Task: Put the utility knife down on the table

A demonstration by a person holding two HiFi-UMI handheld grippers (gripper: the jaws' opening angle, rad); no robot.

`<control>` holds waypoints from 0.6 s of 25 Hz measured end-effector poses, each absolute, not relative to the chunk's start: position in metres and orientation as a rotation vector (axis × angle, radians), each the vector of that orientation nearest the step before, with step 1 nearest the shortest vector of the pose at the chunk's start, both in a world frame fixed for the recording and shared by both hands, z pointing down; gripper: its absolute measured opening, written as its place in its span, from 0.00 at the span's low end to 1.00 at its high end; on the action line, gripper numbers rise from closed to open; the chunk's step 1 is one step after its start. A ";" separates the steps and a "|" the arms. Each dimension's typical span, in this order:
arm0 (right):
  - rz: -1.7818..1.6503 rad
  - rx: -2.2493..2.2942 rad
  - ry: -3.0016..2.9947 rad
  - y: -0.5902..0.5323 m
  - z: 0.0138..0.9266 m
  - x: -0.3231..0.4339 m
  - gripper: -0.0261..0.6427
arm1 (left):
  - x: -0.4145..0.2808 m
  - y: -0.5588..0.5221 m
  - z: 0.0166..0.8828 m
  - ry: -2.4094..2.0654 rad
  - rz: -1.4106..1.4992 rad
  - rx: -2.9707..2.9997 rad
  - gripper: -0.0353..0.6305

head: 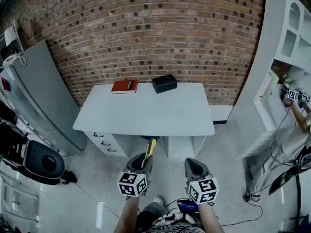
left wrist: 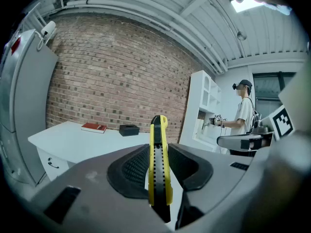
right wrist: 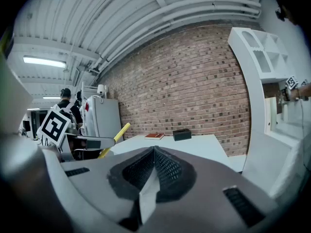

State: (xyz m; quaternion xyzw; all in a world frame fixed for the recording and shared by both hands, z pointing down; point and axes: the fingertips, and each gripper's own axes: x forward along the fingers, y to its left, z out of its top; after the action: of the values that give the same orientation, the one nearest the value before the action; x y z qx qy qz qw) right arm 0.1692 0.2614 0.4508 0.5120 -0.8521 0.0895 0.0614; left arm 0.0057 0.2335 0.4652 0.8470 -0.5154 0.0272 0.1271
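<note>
Head view. White table (head: 146, 113) pushed against a brick wall (head: 146, 33), pale glossy floor (head: 97, 188) around it. Grey cabinet (head: 43, 96) to the left, white shelf unit (head: 282, 42) to the right, with a person (head: 291, 140) standing at it. A red book (head: 125, 86) and a black box (head: 164, 83) lie near each other at the table's far edge. Both grippers are held side by side over the floor, short of the table's near edge. The left gripper (head: 146, 158) carries the utility knife (head: 151, 149). The knife is yellow, its long axis runs in line with the gripper, and its free end points toward the table. It is in the air, not on the tabletop. The right gripper (head: 196, 164) is just beside it.

Left gripper view. The jaws are clamped on the knife, one on each flat side. A black notched strip faces the camera. The handle runs straight out ahead, and its rounded end is aimed at the wall between table and shelf unit.

Right gripper view. The jaws are closed tip to tip with nothing between them. The knife shows at the left, slanting up.

Containers. The drawers (head: 104, 142) under the table are shut. The black box is closed, contents not visible. What is in the shelf unit's compartments is too small to make out.
</note>
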 end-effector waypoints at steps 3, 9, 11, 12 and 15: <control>0.269 1.547 -2.584 0.265 0.452 0.169 0.04 | 0.006 0.239 0.464 -1.501 0.075 2.470 0.24; 0.277 1.528 -2.594 0.271 0.453 0.167 0.04 | 0.007 0.246 0.460 -1.508 0.093 2.472 0.24; 0.293 1.537 -2.602 0.271 0.454 0.169 0.04 | 0.009 0.248 0.459 -1.508 0.101 2.478 0.24; 0.305 1.545 -2.609 0.269 0.454 0.170 0.04 | 0.010 0.249 0.458 -1.507 0.103 2.484 0.24; 0.321 1.555 -2.625 0.263 0.454 0.172 0.04 | 0.010 0.248 0.457 -1.510 0.115 2.491 0.24</control>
State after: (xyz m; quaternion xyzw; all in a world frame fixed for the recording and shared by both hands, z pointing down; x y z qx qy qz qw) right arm 0.1716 0.2628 0.4541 0.5066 -0.8550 0.1047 0.0368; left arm 0.0096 0.2476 0.4565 0.8490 -0.5147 0.0392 0.1128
